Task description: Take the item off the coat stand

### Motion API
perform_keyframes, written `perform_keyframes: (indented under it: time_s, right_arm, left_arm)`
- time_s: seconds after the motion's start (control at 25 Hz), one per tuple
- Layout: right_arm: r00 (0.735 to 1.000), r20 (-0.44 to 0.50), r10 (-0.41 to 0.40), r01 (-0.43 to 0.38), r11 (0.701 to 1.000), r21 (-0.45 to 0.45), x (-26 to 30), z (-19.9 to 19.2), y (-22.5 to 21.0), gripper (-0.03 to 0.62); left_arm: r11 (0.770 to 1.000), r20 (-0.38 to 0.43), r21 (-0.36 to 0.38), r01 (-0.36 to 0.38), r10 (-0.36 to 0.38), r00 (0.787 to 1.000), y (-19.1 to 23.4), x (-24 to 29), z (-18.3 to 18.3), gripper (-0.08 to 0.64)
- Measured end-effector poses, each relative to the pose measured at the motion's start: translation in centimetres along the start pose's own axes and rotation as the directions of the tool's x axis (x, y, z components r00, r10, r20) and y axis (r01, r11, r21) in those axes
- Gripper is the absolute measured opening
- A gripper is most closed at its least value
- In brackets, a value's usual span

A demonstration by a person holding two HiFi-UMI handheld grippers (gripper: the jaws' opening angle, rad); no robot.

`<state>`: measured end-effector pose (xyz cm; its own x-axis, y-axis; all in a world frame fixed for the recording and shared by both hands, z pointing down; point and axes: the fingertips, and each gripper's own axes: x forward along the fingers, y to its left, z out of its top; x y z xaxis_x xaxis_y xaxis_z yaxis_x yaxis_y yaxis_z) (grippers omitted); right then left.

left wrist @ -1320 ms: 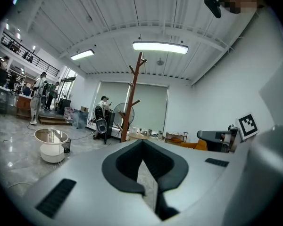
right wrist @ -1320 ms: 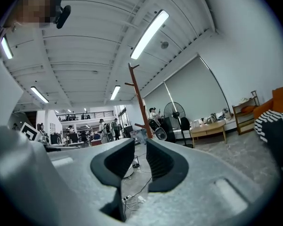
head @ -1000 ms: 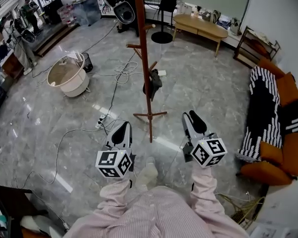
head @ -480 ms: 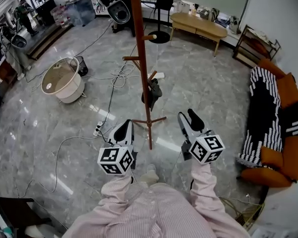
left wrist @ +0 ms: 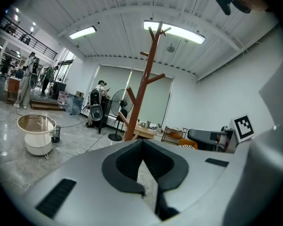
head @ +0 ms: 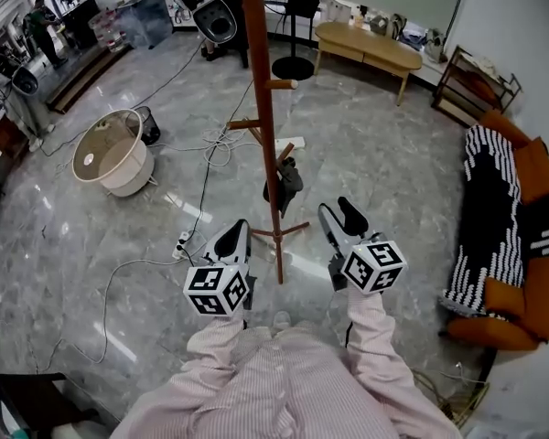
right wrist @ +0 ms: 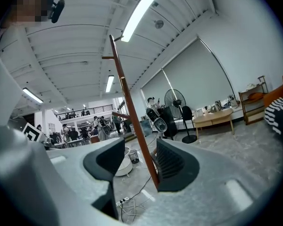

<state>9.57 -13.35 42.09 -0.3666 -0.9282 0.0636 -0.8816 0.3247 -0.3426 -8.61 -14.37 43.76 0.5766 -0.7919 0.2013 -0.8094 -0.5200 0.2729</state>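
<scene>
A tall red-brown coat stand [head: 262, 108] rises from the floor straight ahead of me, and a dark item [head: 285, 177] hangs from one of its low pegs. My left gripper [head: 239, 230] is just left of the stand's feet, its jaws shut and empty. To the right of the feet, my right gripper [head: 337, 216] is open; its jaws have just been opening with nothing between them. The right gripper view shows the stand's pole [right wrist: 132, 121] through the gap of the right gripper [right wrist: 140, 147]. In the left gripper view the stand [left wrist: 144, 98] rises above the left gripper [left wrist: 142, 142].
A white round tub [head: 110, 154] sits on the floor at left, with cables [head: 210, 144] and a power strip [head: 183, 242] near the stand. A sofa with a striped blanket [head: 499, 208] lines the right wall. Behind the stand are a fan [head: 293, 62] and a wooden table [head: 371, 46].
Both grippers have moved forward, closer to the coat stand's base. The right gripper's jaws stand wider apart than before. The left gripper has stayed shut.
</scene>
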Motion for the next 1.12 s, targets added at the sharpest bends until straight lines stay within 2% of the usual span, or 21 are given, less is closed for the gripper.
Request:
perform_keyframes:
  time_s: [0.24,0.56,0.84,1.12]
  right_arm:
    - [0.998,-0.064,0.004,-0.004,1.000,0.000,4.0,-1.5,-1.7,0.199]
    - [0.987,-0.162,-0.009,0.008,1.000,-0.002,9.5,-4.5,-4.8,0.201]
    - [0.961,-0.274,0.022,-0.023,1.000,-0.001,13.4,-7.6,-6.5,0.201]
    - [0.931,-0.363,0.038,-0.048,0.999,-0.020,16.5,-10.8,-7.8,0.201]
  left_arm:
    - [1.000,-0.040,-0.017,-0.004,0.004,0.999,1.3,2.7,-0.5,0.002]
    - [0.996,-0.087,-0.068,-0.051,0.045,0.995,3.4,6.6,-1.7,0.002]
    - [0.987,-0.134,-0.123,-0.103,0.087,0.987,4.7,9.7,-3.3,0.002]
    - [0.978,-0.167,-0.144,-0.152,0.128,0.978,6.0,11.6,-4.8,0.002]
